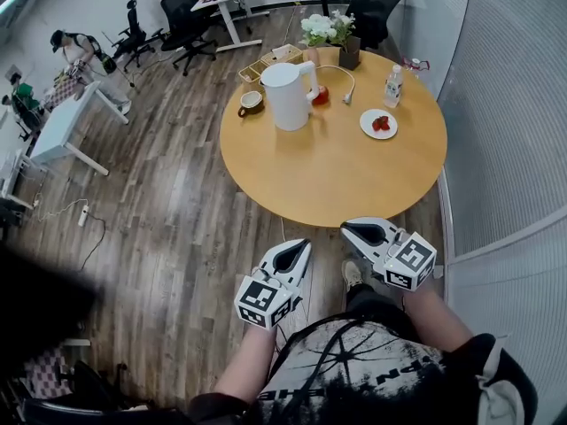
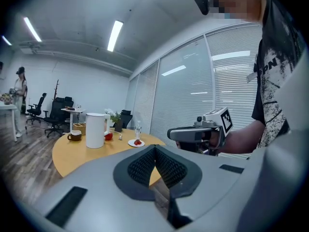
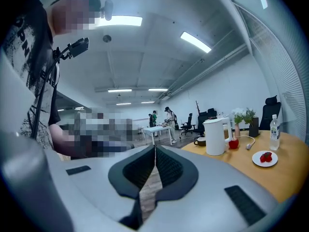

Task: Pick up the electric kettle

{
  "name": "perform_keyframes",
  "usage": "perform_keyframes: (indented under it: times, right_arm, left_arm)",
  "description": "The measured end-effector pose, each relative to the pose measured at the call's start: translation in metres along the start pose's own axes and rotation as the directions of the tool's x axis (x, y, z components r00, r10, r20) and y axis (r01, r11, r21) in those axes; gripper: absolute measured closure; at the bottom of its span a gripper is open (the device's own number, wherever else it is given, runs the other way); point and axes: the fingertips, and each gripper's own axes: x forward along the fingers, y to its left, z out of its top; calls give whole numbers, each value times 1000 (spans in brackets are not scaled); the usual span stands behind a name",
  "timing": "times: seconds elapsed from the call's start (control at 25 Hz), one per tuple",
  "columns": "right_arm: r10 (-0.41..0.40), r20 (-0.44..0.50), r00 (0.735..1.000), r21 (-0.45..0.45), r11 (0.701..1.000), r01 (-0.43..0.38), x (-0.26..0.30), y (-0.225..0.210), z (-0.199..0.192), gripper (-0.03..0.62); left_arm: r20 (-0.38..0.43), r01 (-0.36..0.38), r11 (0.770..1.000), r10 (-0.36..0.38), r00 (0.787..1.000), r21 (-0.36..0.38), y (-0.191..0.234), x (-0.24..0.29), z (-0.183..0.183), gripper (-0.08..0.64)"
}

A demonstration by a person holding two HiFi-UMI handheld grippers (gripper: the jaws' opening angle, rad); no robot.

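The white electric kettle [image 1: 288, 96] stands upright on the far left part of a round wooden table [image 1: 337, 175]. It also shows small in the left gripper view [image 2: 95, 130] and in the right gripper view [image 3: 214, 137]. My left gripper [image 1: 299, 247] and right gripper [image 1: 353, 228] hover side by side in front of the table's near edge, well short of the kettle. Both have their jaws shut with nothing between them. The left gripper [image 2: 155, 150] looks across at the right gripper [image 2: 195, 133] beside it. The right gripper [image 3: 155, 150] points past the table's left side.
By the kettle sit a brown cup [image 1: 252, 103], a red fruit [image 1: 321, 96], a white cable [image 1: 343, 80], a water bottle [image 1: 393, 85], a plate of strawberries [image 1: 378, 124], a flower pot [image 1: 330, 30] and a wooden tray [image 1: 266, 64]. White desks [image 1: 62, 122], office chairs and people stand far left.
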Motion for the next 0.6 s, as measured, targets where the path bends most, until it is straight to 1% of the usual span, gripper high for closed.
perform_keyframes:
  times: [0.32,0.6]
  right_arm:
    - [87,-16,996,-28,996,-88,37,-79,25,569]
    - [131,-20,991,-27,991,-132,52,-143,37,569]
  left_arm:
    - [9,-67,998,67,998,2,52,65,34,560]
    - [2,-119,993,119,993,-11,84,116,52,560]
